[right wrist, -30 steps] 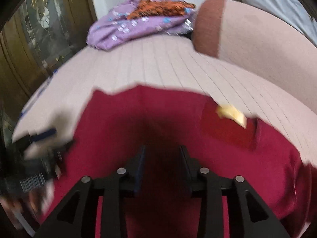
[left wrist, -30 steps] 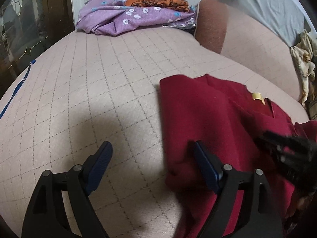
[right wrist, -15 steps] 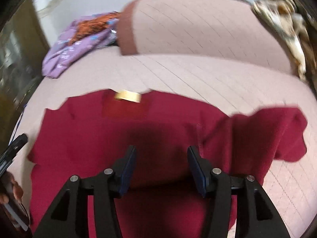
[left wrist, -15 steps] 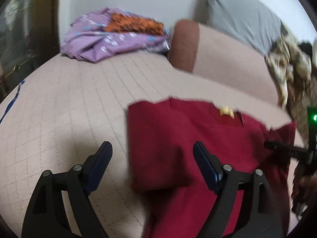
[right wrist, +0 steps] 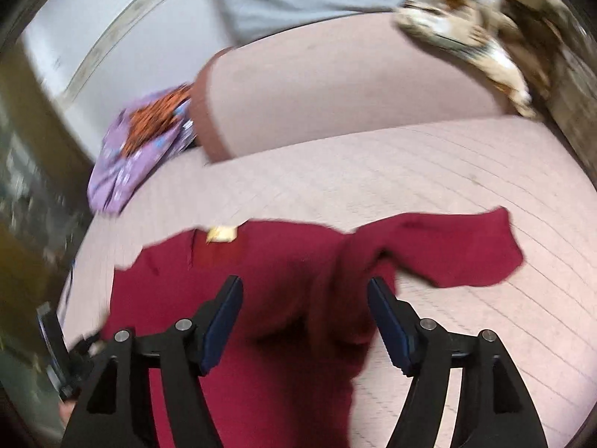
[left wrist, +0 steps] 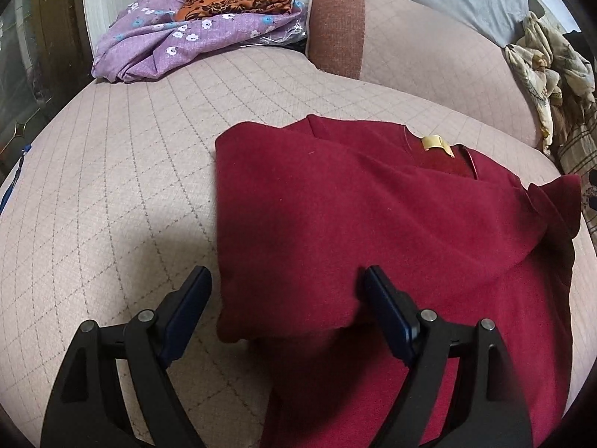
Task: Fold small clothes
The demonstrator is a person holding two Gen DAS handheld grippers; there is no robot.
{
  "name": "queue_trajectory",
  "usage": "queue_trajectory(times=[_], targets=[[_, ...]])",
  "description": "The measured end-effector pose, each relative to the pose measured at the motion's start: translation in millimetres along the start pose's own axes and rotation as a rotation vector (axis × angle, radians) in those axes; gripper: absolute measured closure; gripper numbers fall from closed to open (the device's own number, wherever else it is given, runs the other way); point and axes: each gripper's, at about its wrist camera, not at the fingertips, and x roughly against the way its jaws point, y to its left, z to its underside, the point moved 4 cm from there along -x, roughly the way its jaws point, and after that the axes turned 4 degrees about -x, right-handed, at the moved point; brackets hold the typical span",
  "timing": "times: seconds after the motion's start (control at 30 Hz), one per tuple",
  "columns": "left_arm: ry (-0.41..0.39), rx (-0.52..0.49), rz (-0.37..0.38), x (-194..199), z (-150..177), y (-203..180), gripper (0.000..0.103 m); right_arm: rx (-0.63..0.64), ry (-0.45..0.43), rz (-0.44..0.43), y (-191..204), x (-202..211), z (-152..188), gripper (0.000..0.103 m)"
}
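A dark red sweater (left wrist: 373,216) lies on the pink quilted bed, its left side folded over the body, a yellow neck label (left wrist: 434,143) at the far edge. My left gripper (left wrist: 285,298) is open and empty, hovering over the folded left edge near the front. In the right wrist view the sweater (right wrist: 268,280) lies below my right gripper (right wrist: 304,306), which is open and empty. The right sleeve (right wrist: 459,250) sticks out to the right, unfolded. The left gripper (right wrist: 63,358) shows blurred at the lower left.
A purple floral cloth with an orange garment (left wrist: 201,26) lies at the back left. A pink bolster with a brown end (left wrist: 403,48) runs along the back. Patterned cloths (left wrist: 548,71) pile at the right. A dark wooden cabinet (left wrist: 22,56) stands left of the bed.
My right gripper opened wide and swung right toward the loose sleeve. The left gripper view turned right, showing the whole sweater; it stayed open.
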Motion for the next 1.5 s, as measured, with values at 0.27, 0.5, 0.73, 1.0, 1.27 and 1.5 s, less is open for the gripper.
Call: queue_trajectory(times=[0.27,0.5,0.73,1.0,1.27,1.5], targets=[[-0.002,0.016,0.003,-1,-1,4,0.019,-0.283,0.062,0.015,-54,-26,-21,0.029],[0.001,0.024,0.01,-2,0,5,0.019,-0.223,0.025,0.051,-55,-58,-32,0.061],[-0.003,0.038,0.011,0,-1,7,0.019,-0.053,-0.06,0.026,-34,-39,-46,0.088],[-0.081,0.1,0.028,16,-7,18,0.019,0.105,0.02,-0.374,52,6,-40,0.095],[-0.096,0.132,0.042,18,-10,24,0.019,0.33,0.234,-0.497,114,-29,8,0.095],[-0.091,0.113,0.047,20,-11,19,0.019,0.302,0.265,-0.195,93,-76,28,0.077]])
